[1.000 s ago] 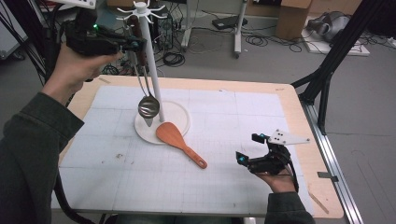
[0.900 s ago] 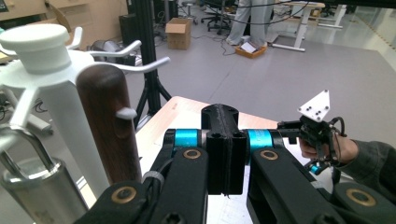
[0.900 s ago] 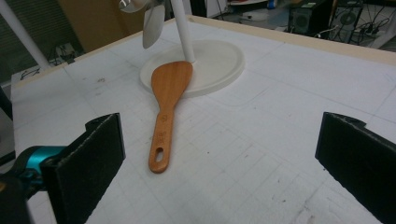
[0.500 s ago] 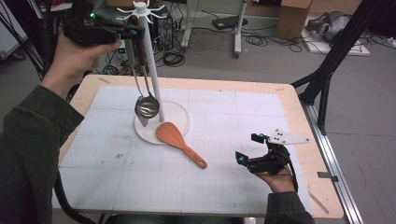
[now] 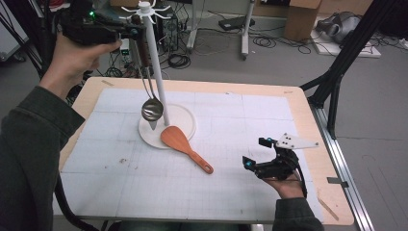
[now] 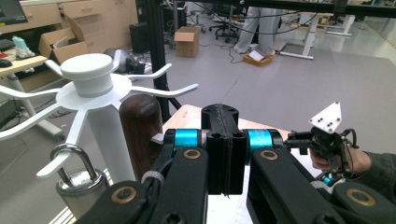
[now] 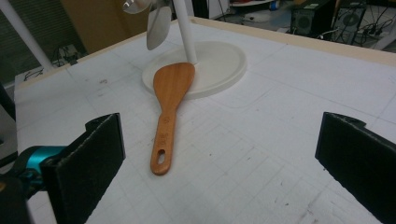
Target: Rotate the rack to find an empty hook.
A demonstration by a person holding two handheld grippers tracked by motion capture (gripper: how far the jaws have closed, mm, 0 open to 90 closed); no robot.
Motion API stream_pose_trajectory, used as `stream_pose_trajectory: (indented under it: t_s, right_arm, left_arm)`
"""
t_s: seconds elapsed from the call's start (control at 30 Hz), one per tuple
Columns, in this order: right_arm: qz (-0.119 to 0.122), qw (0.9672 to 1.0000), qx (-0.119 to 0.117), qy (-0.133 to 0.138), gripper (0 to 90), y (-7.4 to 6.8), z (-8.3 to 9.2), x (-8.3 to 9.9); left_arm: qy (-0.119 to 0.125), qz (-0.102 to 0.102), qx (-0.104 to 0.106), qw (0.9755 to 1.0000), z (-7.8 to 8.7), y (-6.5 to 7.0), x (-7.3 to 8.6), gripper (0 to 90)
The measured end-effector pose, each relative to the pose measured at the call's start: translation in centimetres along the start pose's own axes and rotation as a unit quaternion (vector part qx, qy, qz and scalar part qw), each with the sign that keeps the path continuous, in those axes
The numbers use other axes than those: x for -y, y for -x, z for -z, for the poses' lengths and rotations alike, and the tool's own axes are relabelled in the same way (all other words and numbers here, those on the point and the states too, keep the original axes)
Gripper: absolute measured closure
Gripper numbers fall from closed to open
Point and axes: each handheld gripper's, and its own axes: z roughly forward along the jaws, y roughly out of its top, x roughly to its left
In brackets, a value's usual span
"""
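Hanging from the white rack (image 5: pixel 153 62) on the worktop (image 5: pixel 240 91): steel ladle (image 5: pixel 152 109), its dark handle top (image 6: pixel 140 126) beside the left gripper (image 6: pixel 223 154), jaws closed on nothing. Wooden spatula (image 5: pixel 183 146) lies across the rack's base. Right gripper (image 5: pixel 262 155) rests nearby, jaws wide open, empty.

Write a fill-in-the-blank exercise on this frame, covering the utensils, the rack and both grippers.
1. The wooden spatula lies with its blade on the rack's round white ____.
2. The metal ladle ____ from the white rack.
3. The right gripper rests on the table with its jaws ____.
4. The left gripper has its jaws ____.

Missing words: base; hangs; open; shut
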Motion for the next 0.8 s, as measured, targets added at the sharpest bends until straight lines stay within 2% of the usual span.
stream_pose_trajectory:
  t_s: [0.8]
  right_arm:
    - [0.002,1.0,-0.003,0.0,0.5,0.1,-0.1,0.0]
  left_arm:
    - [0.002,0.007,-0.015,0.9999,1.0,-1.3,0.3,89.7]
